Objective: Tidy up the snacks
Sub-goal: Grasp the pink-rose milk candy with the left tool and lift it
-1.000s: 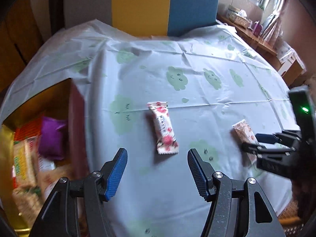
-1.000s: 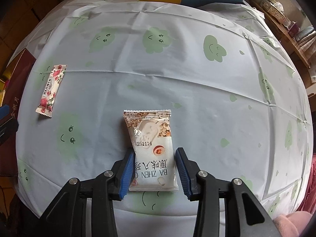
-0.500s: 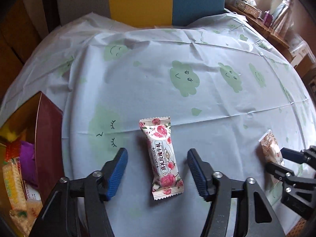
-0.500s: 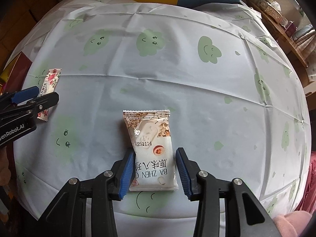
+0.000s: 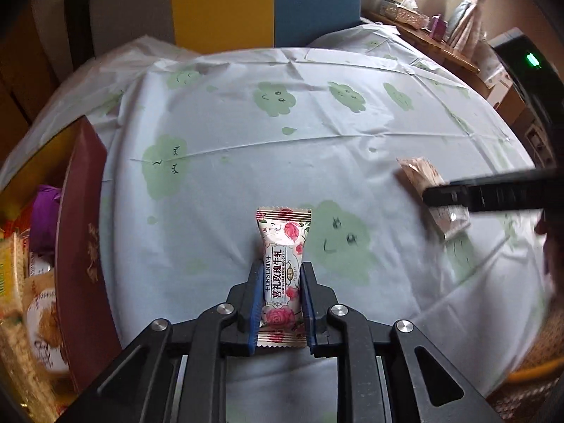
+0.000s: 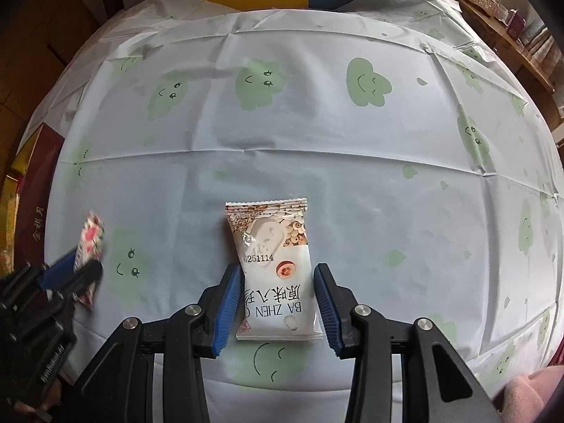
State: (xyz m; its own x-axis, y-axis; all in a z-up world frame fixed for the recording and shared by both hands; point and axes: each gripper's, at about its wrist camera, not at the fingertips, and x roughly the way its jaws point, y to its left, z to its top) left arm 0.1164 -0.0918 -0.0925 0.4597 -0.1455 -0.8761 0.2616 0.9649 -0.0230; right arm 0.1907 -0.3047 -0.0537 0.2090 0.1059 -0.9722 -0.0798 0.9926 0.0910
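Observation:
A rose-print nougat bar [image 5: 283, 232] sits between the blue pads of my left gripper [image 5: 282, 268]. The jaws are closing and the pads press on its lower half, while its far end sticks out forward. In the right wrist view the same bar [image 6: 91, 238] shows blurred at the left, in the left gripper [image 6: 79, 268]. My right gripper [image 6: 277, 270] is shut on a white and brown snack pack [image 6: 269, 232] printed BA ZHEN, held by its near half just above the cloth. The left wrist view shows that pack [image 5: 417, 172] at the right under a black finger [image 5: 476, 194].
A dark red box [image 5: 83, 232] with several snacks inside stands at the table's left edge. The round table wears a pale cloth [image 5: 282, 134] with green clouds. Yellow and blue chair backs [image 5: 218, 3] rise behind. A wooden shelf [image 5: 423, 31] runs at the far right.
My left gripper came down over the nougat bar and its jaws closed from wide apart onto it. The right gripper kept its grip on the pack and shifted slightly.

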